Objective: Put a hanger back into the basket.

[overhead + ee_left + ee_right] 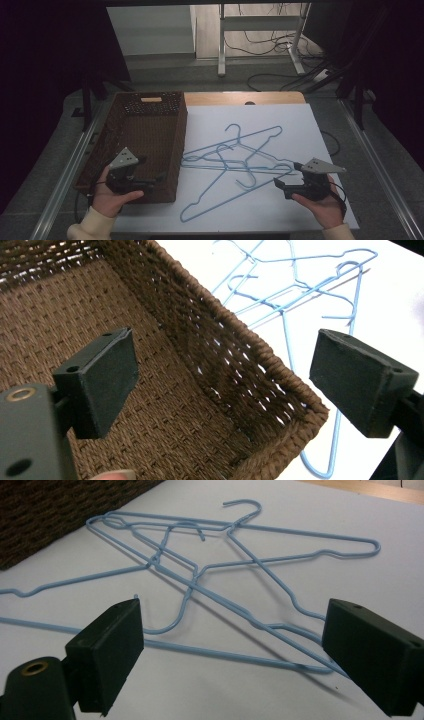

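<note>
A tangle of light blue wire hangers [235, 160] lies on the white table top [300, 125], right of a brown wicker basket [181, 135]. My left gripper [156, 181] hovers open over the basket's near right corner, jaws pointing right toward the hangers. In the left gripper view the jaws of that gripper [222, 355] frame the basket's inner wall [280, 375], with the hangers [300, 295] beyond. My right gripper [285, 174] is open at the right end of the pile. In the right gripper view its jaws [232, 610] stand wide just short of the hangers [200, 575], nothing between them; the basket [50, 510] is behind.
A wooden table strip [240, 98] runs along the far edge. Metal rails [65, 175] flank the table on both sides. Behind it stand a white desk frame [222, 45] and floor cables [270, 42]. The basket holds nothing.
</note>
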Available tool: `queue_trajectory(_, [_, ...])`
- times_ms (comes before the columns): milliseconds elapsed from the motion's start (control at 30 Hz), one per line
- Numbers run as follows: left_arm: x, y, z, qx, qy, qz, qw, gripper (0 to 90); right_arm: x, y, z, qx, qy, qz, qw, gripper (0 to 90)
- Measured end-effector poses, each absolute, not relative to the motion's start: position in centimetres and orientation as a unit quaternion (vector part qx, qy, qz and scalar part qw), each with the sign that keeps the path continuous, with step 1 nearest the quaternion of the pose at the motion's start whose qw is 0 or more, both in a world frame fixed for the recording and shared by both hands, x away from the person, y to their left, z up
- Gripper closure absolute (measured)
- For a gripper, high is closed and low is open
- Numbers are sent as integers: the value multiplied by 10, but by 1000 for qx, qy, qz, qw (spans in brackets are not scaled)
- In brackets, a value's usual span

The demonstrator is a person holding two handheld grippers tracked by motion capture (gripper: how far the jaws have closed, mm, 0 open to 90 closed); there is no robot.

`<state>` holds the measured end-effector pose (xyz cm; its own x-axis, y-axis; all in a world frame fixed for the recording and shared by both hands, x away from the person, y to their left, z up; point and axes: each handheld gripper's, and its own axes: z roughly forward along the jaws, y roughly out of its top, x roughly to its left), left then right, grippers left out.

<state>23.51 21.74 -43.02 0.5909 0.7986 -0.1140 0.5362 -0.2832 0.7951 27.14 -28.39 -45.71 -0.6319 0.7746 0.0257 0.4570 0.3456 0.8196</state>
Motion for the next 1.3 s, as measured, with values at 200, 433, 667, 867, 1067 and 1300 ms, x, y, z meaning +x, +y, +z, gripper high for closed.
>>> queue_trajectory(200, [233, 217, -428, 785, 422, 153, 426, 127, 275, -283, -458, 393, 803, 413, 171, 151])
queue_trajectory(433, [230, 217, -430, 789, 422, 152, 420, 132, 278, -278, -456, 389, 812, 404, 161, 155])
queue_trajectory(667, [228, 218, -428, 786, 424, 149, 424, 137, 277, -273, -452, 387, 817, 397, 161, 165])
queue_trajectory(867, [229, 218, -426, 784, 426, 148, 427, 143, 292, -266, -450, 377, 831, 383, 144, 222])
queue_trajectory(1067, [228, 218, -426, 786, 424, 149, 425, 144, 310, -248, -444, 372, 840, 369, 143, 378])
queue_trajectory(1300, [227, 217, -425, 786, 424, 151, 425, 145, 332, -226, -445, 362, 858, 341, 128, 564])
